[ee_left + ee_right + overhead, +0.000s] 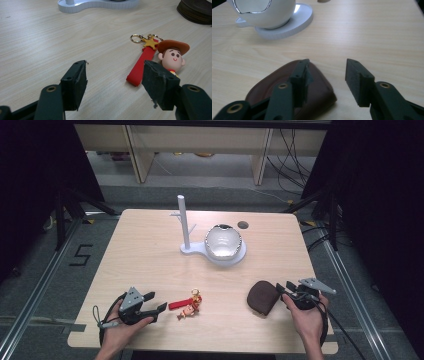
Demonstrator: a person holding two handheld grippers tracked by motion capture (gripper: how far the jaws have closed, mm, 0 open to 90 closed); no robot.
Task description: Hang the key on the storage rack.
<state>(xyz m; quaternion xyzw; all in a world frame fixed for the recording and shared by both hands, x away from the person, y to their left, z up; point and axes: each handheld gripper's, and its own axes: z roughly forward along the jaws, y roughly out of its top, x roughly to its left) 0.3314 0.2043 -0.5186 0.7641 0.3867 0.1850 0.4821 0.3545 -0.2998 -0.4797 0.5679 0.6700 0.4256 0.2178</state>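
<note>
Here, my left gripper rests wide apart and empty just short of the red-strapped cowboy figure keychain; my right gripper, likewise parted and empty, hangs beside the brown leather zip pouch. Nothing is lifted yet, I judge. Farther off stands the white hook stand with glossy bowl; next I'd close on the strap.

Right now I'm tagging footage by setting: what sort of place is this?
Probably a lab recording station: a wooden table on a taped, numbered floor, cables behind, and handheld grippers.
</note>
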